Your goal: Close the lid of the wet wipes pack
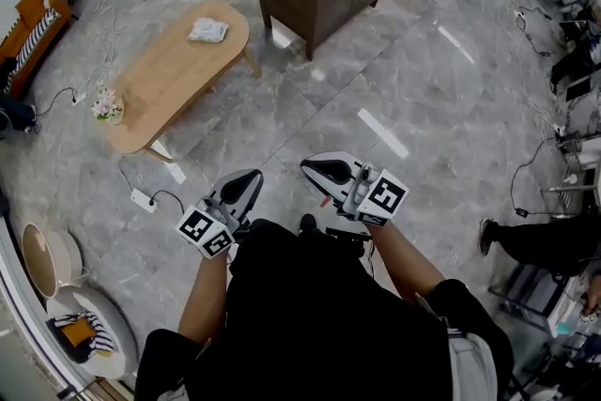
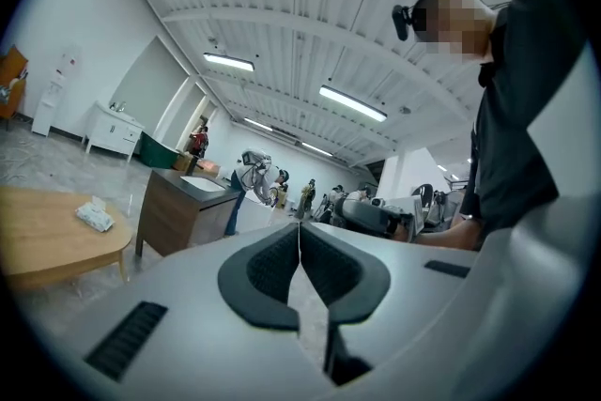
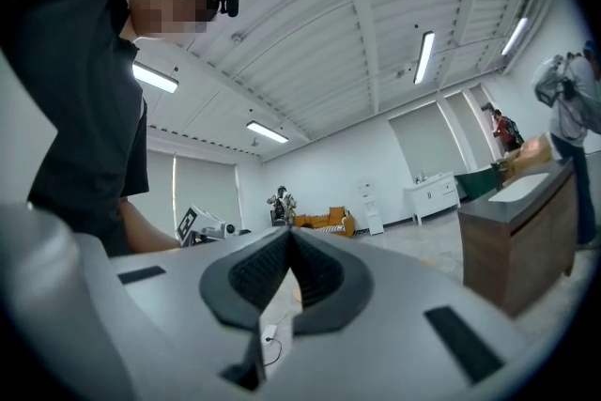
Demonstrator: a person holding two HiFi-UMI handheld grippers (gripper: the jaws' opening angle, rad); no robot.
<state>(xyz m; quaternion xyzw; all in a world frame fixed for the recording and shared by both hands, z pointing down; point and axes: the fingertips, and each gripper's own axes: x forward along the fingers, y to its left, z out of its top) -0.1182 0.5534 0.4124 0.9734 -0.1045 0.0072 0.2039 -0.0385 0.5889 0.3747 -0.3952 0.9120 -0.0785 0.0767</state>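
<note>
Left gripper, right gripper at waist, both clenched on nothing; likely carried idle, nothing within reach. Wet wipes pack lies far ahead-left on wooden coffee table. Lid state unreadable. Approach needed first.

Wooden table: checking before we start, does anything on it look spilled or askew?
Nothing stands out. The wet wipes pack lies flat toward one end of the wooden table, a small bunch of flowers stands at the other; no spill shows.
</note>
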